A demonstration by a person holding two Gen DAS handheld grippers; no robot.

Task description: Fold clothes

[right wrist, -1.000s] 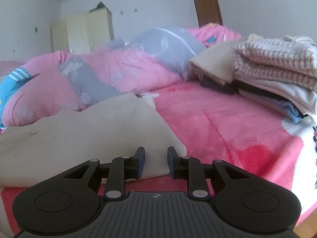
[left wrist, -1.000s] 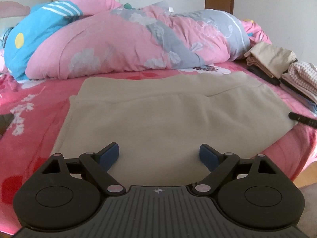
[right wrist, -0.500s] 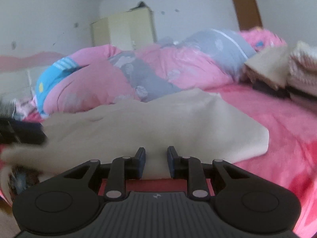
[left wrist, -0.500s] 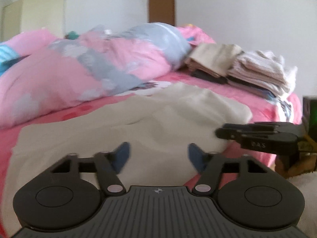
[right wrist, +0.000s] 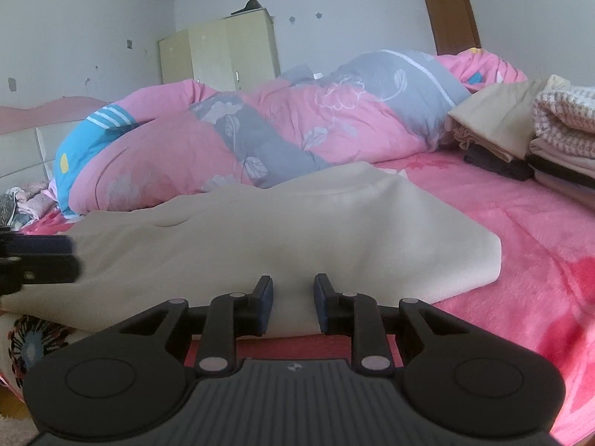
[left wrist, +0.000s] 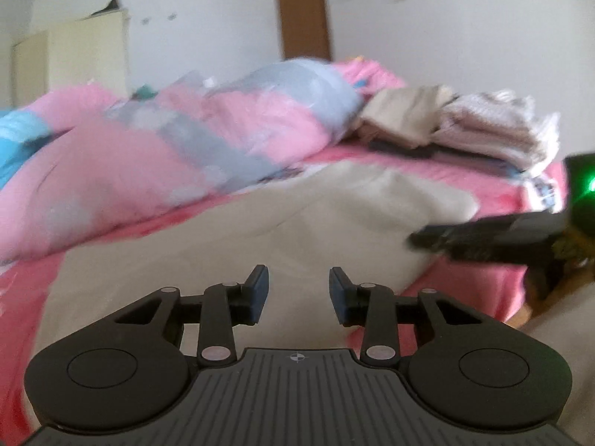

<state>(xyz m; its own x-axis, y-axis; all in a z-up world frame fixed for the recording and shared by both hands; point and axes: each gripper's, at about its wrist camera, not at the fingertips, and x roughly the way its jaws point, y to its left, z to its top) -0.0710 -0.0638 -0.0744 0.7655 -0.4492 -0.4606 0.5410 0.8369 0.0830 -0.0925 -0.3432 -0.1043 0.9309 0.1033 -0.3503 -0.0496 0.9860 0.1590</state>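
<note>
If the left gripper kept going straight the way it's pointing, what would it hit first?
Most likely the beige garment spread on the bed: the left gripper aims down over it, jaws closing with the cloth between them. Beyond lies the pink and grey duvet, though blur leaves depth uncertain.

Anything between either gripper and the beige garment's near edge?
Nothing visible. The left gripper is closing with the beige garment in its gap; the right gripper straddles the hem, pad contact unclear.

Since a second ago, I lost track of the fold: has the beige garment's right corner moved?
Yes. The beige garment has been drawn leftward, away from the folded clothes stack, its edge between the right tool's fingers.
</note>
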